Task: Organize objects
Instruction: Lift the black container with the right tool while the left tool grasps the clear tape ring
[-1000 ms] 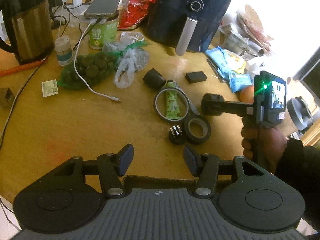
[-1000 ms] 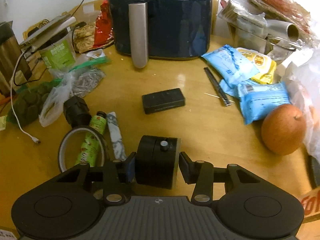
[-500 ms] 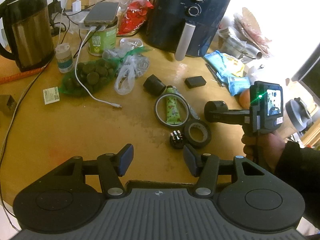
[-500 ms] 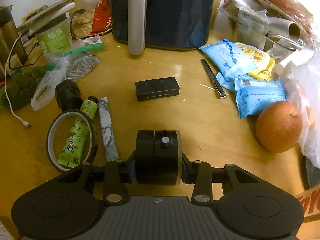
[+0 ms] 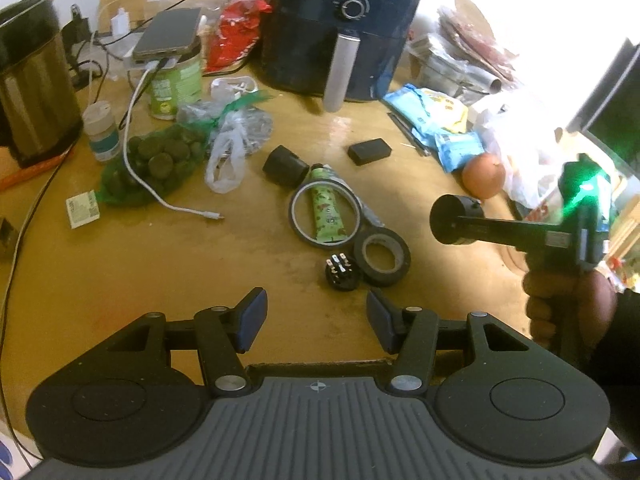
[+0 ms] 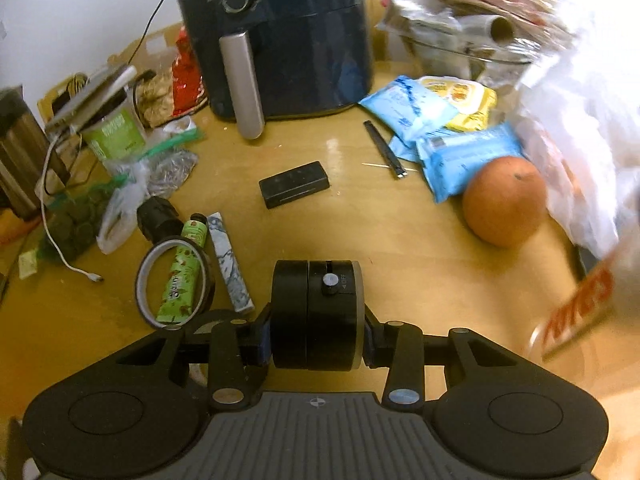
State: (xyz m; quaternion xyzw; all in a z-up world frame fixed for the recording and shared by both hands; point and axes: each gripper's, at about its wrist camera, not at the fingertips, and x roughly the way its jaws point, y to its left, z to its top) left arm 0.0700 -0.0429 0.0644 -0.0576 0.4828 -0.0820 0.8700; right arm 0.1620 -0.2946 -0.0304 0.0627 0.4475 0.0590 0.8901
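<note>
Right gripper (image 6: 318, 340): we have it clenched on the black cylindrical device (image 6: 316, 314), one pad on each flat end, with a small knob and an "OFF" mark facing us.
Device position: we hold it lifted clear of the table (image 6: 380, 236), above the near edge and towards the right-hand side.
Left gripper (image 5: 316, 320): released, its pads standing apart with nothing between them, over the table's near edge.
Our right hand (image 5: 568, 308): wrapped around the right gripper's handle, in a dark sleeve.
Tape rolls: a large thin ring (image 5: 298, 216) lies around a green tube (image 5: 328, 212); a black tape roll (image 5: 382, 256) sits just beside it, touching a small black plug-like part (image 5: 340, 270).
Middle of the table: a flat black box (image 6: 294, 190), apart from the rest.
Right edge: an orange fruit (image 6: 504, 200) beside blue snack packets (image 6: 460, 156).
Far edge: a dark air fryer (image 6: 280, 40).
</note>
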